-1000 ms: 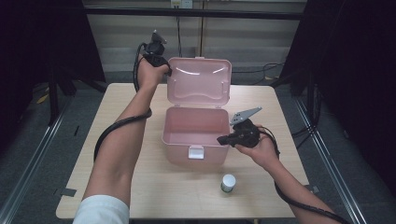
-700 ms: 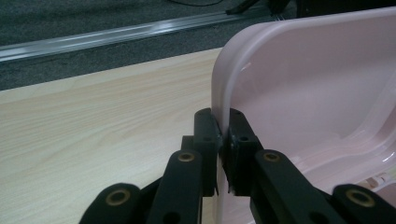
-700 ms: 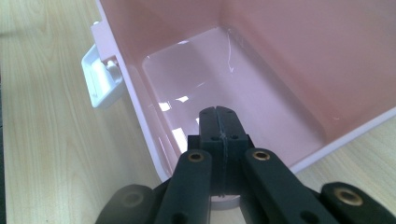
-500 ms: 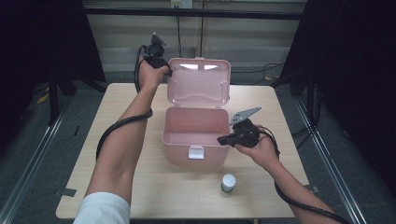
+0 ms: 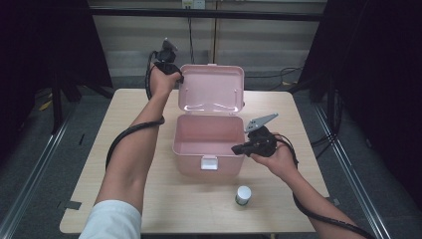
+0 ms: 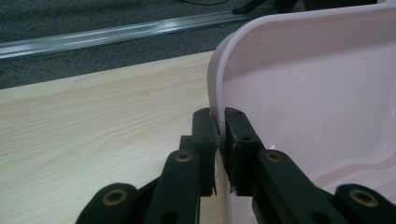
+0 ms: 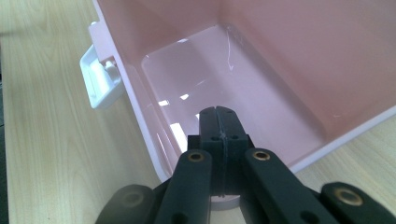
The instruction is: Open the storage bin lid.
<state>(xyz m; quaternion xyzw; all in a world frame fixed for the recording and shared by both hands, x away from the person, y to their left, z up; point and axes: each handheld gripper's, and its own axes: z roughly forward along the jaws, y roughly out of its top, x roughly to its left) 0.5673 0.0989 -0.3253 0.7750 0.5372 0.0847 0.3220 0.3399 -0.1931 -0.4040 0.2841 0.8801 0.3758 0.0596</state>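
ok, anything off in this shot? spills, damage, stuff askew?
Nothing stands out. The pink box sits square on the table, empty and clean inside, lid upright with the left gripper pinching its edge. The small jar stands upright in front. No spills or cracks visible.

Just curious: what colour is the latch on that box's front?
White, on the pink box; the latch shows best in the right gripper view.

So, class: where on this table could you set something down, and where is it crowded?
Bare wood lies on the table left of the pink box, beyond the forearm, and along the front edge left of the small white bottle. It is crowded right of the box, where the right tongs rest at its wall.
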